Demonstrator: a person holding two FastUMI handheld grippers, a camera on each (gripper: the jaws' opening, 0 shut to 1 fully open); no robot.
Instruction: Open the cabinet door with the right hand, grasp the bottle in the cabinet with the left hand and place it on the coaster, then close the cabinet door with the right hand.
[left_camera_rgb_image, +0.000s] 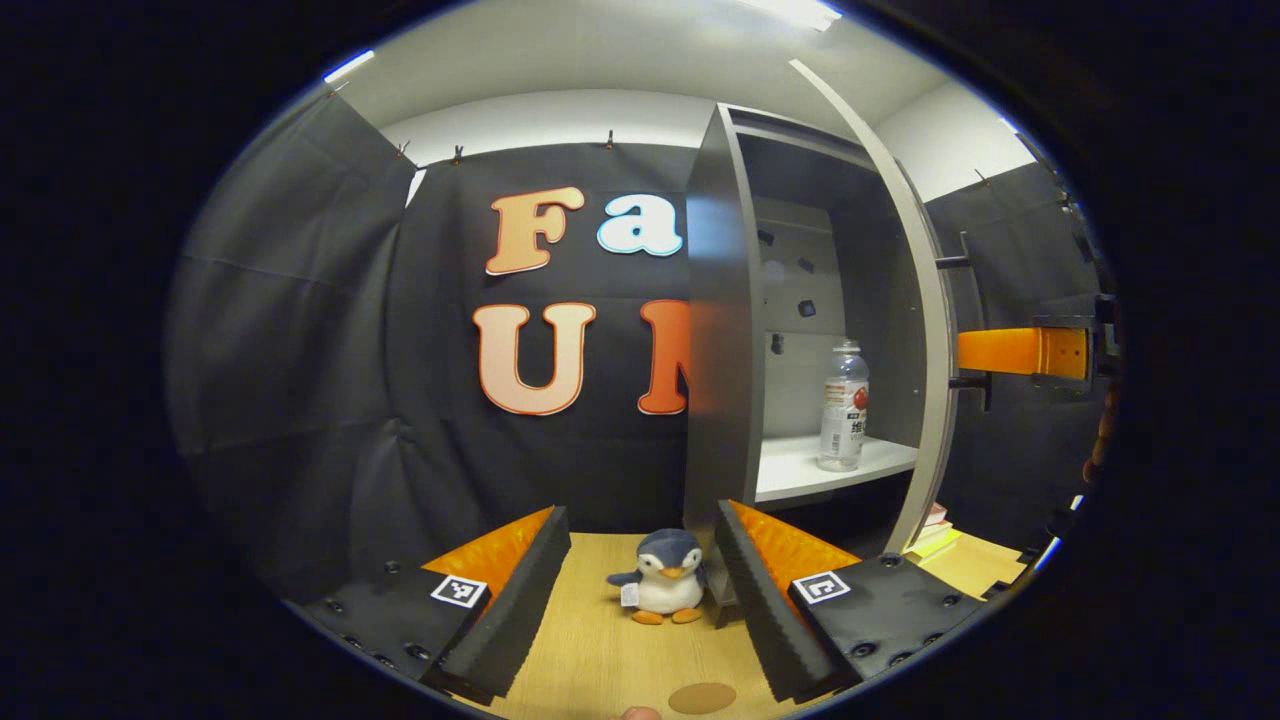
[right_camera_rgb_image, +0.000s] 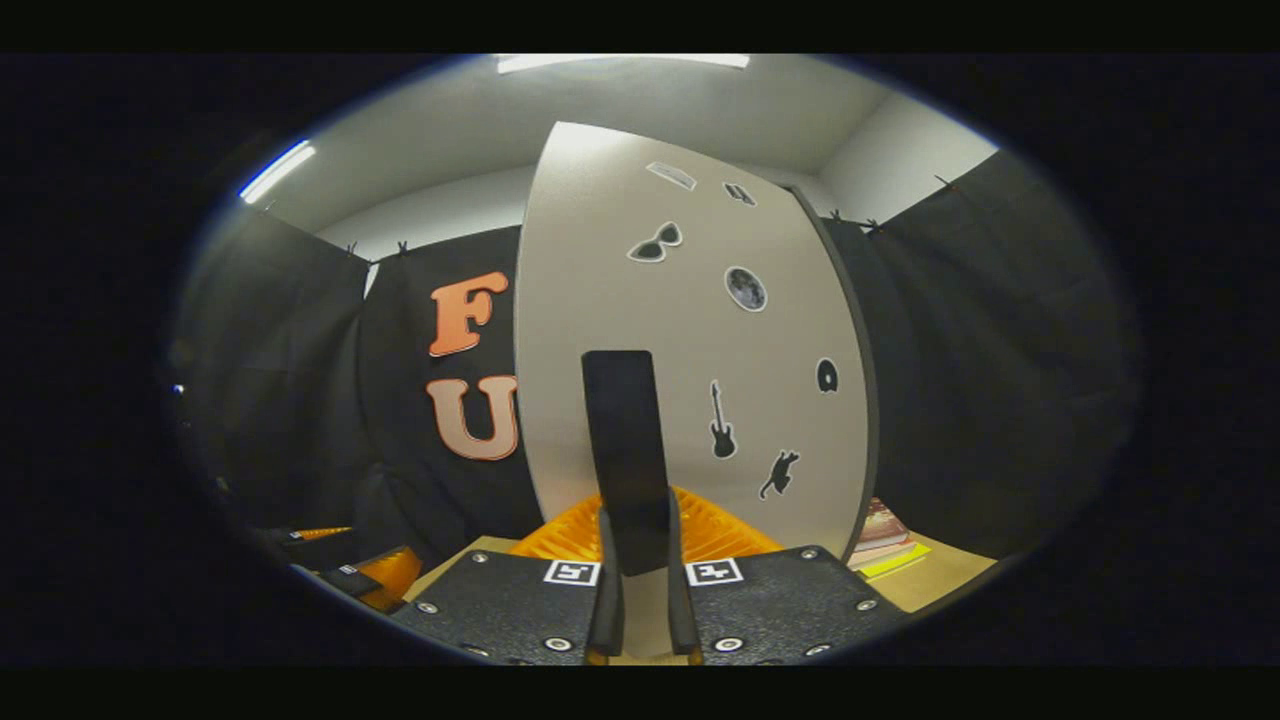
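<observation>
Right tongs (right_camera_rgb_image: 637, 600) pinch the door handle (right_camera_rgb_image: 627, 455), cabinet door (right_camera_rgb_image: 690, 340) swung wide. Left tongs (left_camera_rgb_image: 640, 590) spread, hanging in front of the cabinet, coaster (left_camera_rgb_image: 701, 697) on the bench just below. The bottle (left_camera_rgb_image: 843, 408) stands upright on the cabinet shelf (left_camera_rgb_image: 800, 465). I'd hold the door steady (don't let it drift) and reach in low, clearing the plush penguin (left_camera_rgb_image: 663, 580).

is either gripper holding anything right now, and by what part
The right gripper is shut on the cabinet door's handle; the left gripper is open and holds nothing.
</observation>
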